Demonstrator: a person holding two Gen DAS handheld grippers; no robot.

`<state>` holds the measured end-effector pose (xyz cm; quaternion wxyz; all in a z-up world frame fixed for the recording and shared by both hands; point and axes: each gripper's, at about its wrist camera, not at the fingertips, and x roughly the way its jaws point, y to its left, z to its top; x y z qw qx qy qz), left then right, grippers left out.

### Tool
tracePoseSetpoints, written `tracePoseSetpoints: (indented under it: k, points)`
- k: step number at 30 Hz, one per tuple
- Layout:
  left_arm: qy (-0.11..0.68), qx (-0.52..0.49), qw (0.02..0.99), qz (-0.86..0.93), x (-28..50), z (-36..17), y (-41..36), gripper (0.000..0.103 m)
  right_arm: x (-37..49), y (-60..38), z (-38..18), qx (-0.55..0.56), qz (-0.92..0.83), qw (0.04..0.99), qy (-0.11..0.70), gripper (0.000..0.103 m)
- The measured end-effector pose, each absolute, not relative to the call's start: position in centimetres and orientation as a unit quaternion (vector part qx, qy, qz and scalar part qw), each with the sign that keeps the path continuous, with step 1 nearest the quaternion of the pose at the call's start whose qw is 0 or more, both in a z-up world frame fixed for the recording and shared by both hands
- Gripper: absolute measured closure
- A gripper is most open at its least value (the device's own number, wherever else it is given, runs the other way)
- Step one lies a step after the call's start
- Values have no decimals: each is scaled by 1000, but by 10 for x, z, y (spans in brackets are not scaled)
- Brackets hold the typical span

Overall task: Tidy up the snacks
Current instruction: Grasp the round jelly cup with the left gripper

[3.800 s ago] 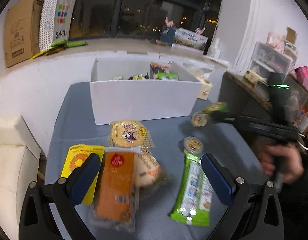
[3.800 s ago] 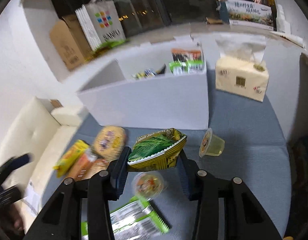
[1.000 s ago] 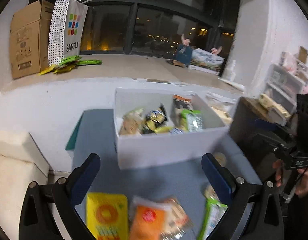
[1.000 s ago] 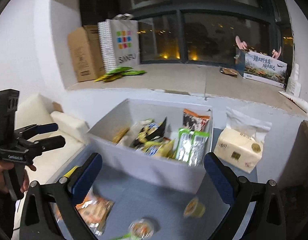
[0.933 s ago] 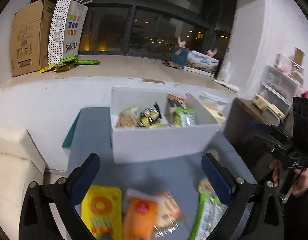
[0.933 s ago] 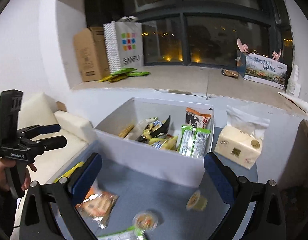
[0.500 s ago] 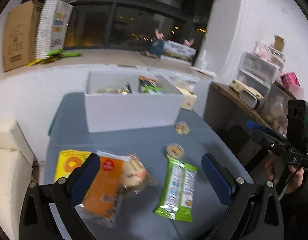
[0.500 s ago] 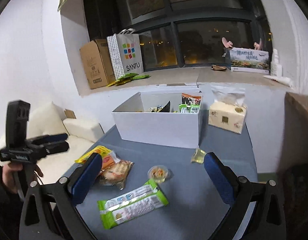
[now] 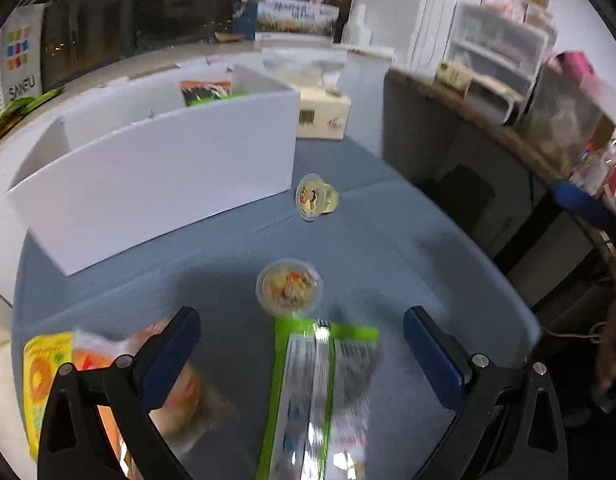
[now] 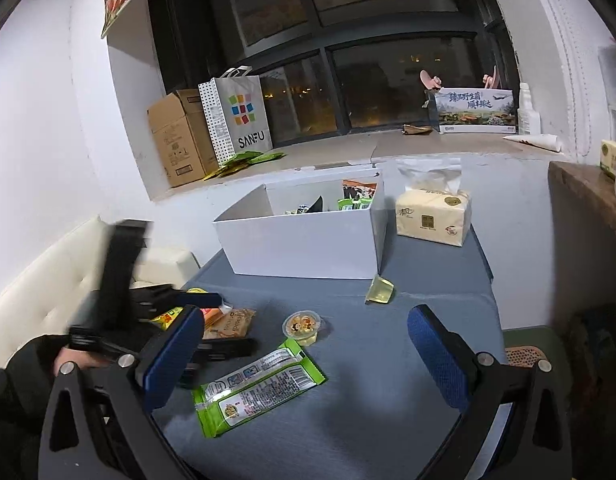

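A: Item one, nearest the lens?
B: Left tool (image 9: 302, 344), fingers spread wide, gripping nothing, low over the blue desk (image 9: 408, 248). Right tool (image 10: 306, 350), likewise spread and empty.

A: Between the left fingers?
B: Green wafer pack (image 9: 314, 396), lying flat at 6 o'clock, blurred. At 8 o'clock: orange packet (image 9: 104, 364), on top of the yellow packet (image 9: 38, 380) beside it.

A: Further out?
B: Round snack cup (image 9: 289, 286), upright, just beyond the green pack's top edge. Jelly cup (image 9: 315, 199), tipped on its side at 12 o'clock, near the white box's corner.

A: And the box?
B: White box (image 9: 156, 168), at 11 o'clock, open, snack packs inside. Tissue pack (image 9: 322, 114) behind it, toward 1 o'clock.
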<state>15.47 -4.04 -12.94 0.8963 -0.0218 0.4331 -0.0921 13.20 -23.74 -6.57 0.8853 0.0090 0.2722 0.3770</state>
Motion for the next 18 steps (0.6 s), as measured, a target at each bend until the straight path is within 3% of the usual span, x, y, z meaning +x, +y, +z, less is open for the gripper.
tracePoseSetpoints:
  k: [10, 11, 12, 18]
  points:
    - [476, 2, 877, -66, 199, -166, -45, 2, 132, -245, -74, 13, 372, 885, 279, 0]
    - [476, -1, 877, -67, 200, -167, -43, 14, 132, -246, -75, 15, 371, 885, 280, 0]
    - [476, -6, 877, -74, 200, -167, -41, 48, 133, -247, -77, 17, 371, 885, 282, 0]
    - [435, -4, 896, -83, 182, -151, -36, 52, 133, -246, -82, 15, 369, 883, 289, 0]
